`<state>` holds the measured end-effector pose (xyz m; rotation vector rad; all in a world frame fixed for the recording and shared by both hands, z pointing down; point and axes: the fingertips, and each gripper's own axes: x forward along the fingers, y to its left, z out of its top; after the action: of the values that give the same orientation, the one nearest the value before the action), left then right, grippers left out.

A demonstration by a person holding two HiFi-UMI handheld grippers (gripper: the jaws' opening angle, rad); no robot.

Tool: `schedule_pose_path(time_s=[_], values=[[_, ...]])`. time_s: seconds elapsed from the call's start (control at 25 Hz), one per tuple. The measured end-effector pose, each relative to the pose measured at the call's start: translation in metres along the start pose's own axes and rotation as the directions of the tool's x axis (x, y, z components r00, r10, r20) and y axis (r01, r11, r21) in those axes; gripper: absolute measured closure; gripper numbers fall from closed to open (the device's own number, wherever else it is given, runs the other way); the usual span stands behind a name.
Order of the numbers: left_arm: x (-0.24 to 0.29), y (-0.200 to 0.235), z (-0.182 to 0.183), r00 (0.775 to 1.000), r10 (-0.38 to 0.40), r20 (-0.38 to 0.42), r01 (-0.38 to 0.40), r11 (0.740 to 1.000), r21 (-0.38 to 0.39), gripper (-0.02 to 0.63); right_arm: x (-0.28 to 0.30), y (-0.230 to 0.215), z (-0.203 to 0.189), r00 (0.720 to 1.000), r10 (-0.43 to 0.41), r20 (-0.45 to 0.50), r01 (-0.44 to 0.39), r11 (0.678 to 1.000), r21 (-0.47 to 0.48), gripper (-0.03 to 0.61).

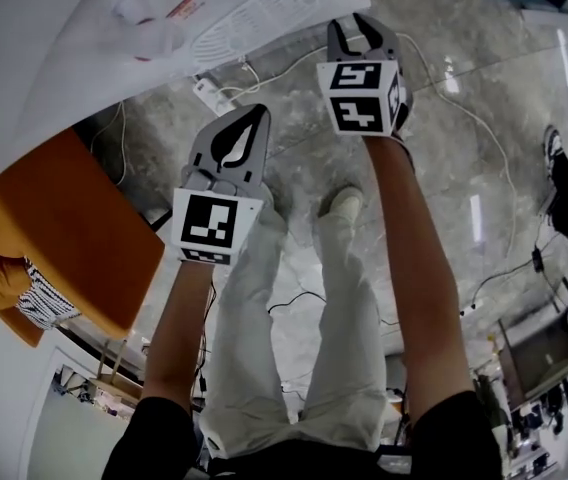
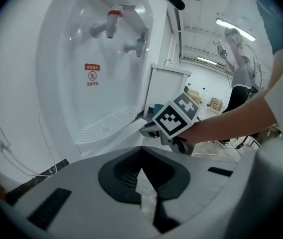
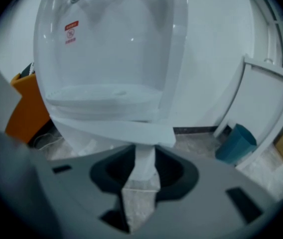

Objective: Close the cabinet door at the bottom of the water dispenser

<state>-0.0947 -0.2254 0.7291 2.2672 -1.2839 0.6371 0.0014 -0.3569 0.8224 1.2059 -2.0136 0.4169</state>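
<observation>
**Currently: Both Grippers Held Before the Water Dispenser**

Head view. The white water dispenser stands at the top left, and its slotted drip tray faces the person. The left gripper and the right gripper both point toward it, with the right one further forward and close to the tray ledge. An orange cabinet stands beside the dispenser. A white power strip lies on the grey marble floor. The person's legs show below the arms.

Left gripper view. The fingers are closed with their tips together, and nothing is held. Ahead is the dispenser recess with a red-capped tap, a second tap and a red warning label. The right gripper's marker cube shows near the tray.

Right gripper view. The fingers stand apart and grip nothing. Below the tray ledge, a narrow upright white strip appears in the gap between them. Whether it is the edge of the cabinet door cannot be told, because the gripper body hides the dispenser's base. A blue bin and a tilted white panel stand to the right.
</observation>
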Motion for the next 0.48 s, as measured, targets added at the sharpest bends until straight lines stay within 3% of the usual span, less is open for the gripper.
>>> schedule_pose_path(time_s=[0.48], values=[[-0.002,0.014,0.001,0.998,0.051,0.031,-0.05,0.998,-0.026,0.603,0.021,-0.004,0.022,0.999,0.012,0.029,-0.012,1.0,-0.013,0.451]])
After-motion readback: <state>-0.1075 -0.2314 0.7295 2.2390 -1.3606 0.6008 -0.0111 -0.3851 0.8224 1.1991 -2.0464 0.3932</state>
